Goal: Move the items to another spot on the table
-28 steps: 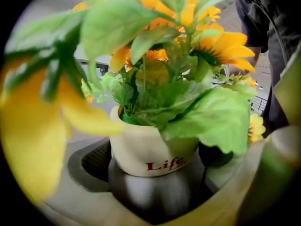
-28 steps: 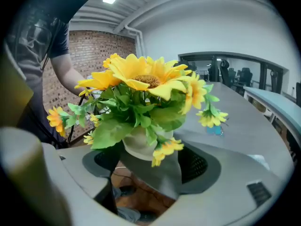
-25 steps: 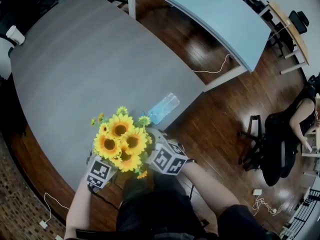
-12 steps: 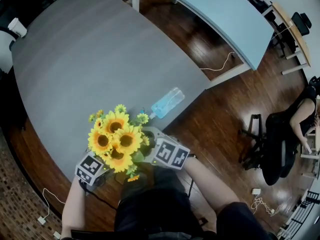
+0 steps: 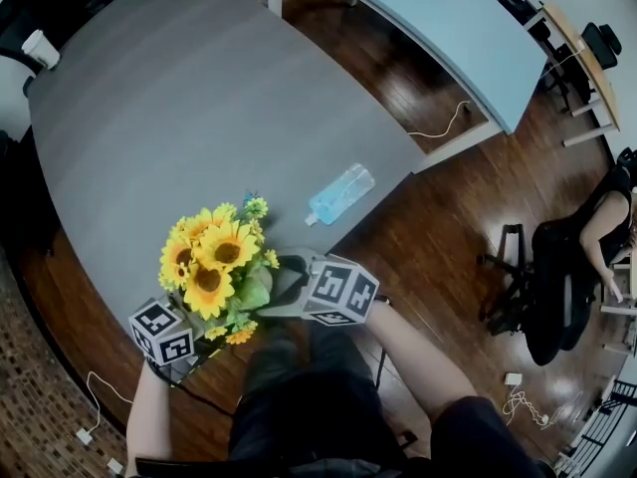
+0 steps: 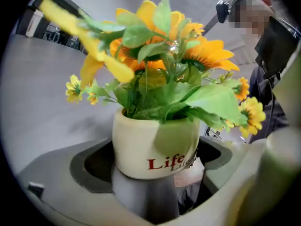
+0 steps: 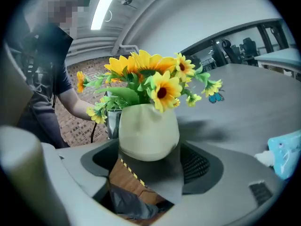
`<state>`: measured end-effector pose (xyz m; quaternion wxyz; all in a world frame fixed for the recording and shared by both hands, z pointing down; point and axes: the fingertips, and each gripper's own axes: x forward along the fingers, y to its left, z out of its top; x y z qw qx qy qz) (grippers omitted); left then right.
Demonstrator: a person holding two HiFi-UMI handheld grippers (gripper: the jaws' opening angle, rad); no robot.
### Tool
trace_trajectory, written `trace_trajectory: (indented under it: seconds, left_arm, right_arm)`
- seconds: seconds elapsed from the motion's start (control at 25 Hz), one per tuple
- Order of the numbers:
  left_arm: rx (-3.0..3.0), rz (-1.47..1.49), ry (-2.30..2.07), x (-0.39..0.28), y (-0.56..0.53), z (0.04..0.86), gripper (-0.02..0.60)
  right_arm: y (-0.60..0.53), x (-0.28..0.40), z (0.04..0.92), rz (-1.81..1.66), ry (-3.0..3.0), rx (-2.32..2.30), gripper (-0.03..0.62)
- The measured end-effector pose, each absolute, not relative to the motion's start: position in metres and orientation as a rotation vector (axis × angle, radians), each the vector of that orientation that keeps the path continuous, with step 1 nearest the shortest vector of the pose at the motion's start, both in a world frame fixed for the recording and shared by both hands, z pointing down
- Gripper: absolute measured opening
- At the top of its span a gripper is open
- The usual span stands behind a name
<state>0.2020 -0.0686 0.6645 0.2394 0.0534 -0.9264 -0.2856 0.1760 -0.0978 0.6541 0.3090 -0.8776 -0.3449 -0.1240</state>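
Setting: grey table [image 5: 169, 118] on a dark wooden floor [image 5: 438, 237], with a pale blue table [image 5: 448, 38] behind it and a seated person [image 5: 572, 257] well off to the right.
Task item: sunflower pot [image 6: 150, 147], cream with "Life" in red. It sits at the table's near edge, directly in front of the person holding the grippers. Whether it rests on the surface or hangs just clear of it cannot be told.
Left gripper [image 6: 153, 161]: jaws closed on the pot's lower body, one against each flank. This looks like the load-bearing grip, taken low so the top-heavy sunflowers [image 5: 211, 257] stay upright.
Right gripper [image 7: 150, 157]: comes in from the opposite side with its jaws spread wide and the pot standing at their mouth. No firm pinch shows — it is probably there to steady the pot rather than carry it.
Other item: blue plastic bottle [image 5: 339, 194], lying on its side near the table's right edge, apart from the pot and untouched.
Stage: the pot is in hand and the bottle is not yet dealt with.
Risk: the rounded, glazed pot could slip or tilt if the grip loosens.
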Motion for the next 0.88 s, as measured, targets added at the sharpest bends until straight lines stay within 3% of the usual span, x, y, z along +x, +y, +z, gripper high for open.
trace_trajectory:
  seconds: [0.88]
  left_arm:
    - [0.308,-0.962,-2.490,0.231,-0.097,0.646,0.558]
  right_arm:
    - [-0.118,0.216,0.638,-0.144,-0.505,-2.222,0.437]
